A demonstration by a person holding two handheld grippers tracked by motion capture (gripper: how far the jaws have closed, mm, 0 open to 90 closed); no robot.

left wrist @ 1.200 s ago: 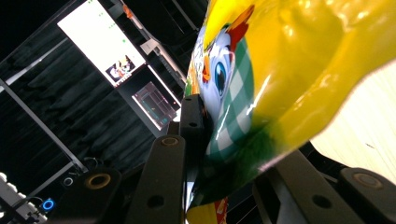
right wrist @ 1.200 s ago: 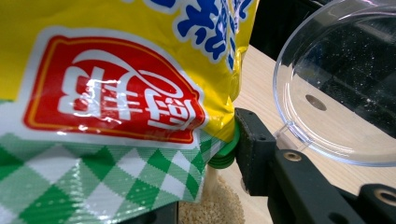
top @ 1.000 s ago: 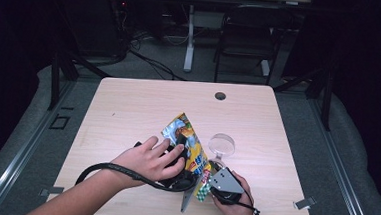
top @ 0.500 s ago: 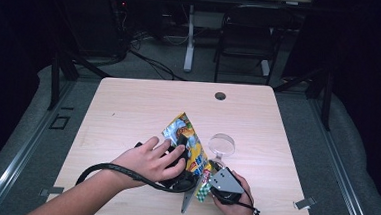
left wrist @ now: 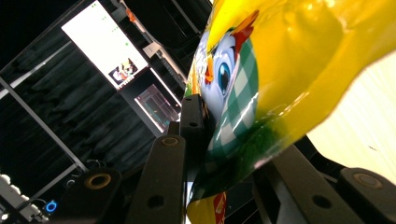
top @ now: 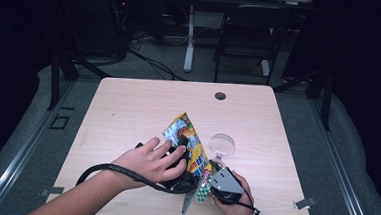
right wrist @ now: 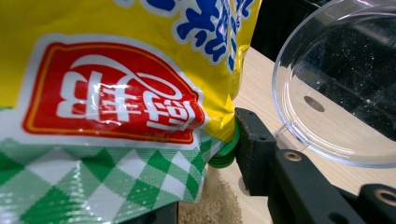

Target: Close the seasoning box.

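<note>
Gripping the snack bag point(top: 189, 142) between them, both claws, left point(top: 181, 154) and right point(top: 209, 181), are clamping it; a clear bowl point(top: 222, 144) is sitting just beside on the tabletop point(top: 128, 108).

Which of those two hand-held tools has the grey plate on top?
The right tool, at the snack bag's near, green-checked end by the clear bowl. The left tool lies under a hand, mid-bag.

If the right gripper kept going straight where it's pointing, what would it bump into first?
The right gripper already has the yellow snack bag between its jaws, so it would push into that first. The clear plastic cup lies just beyond, off to one side.
</note>
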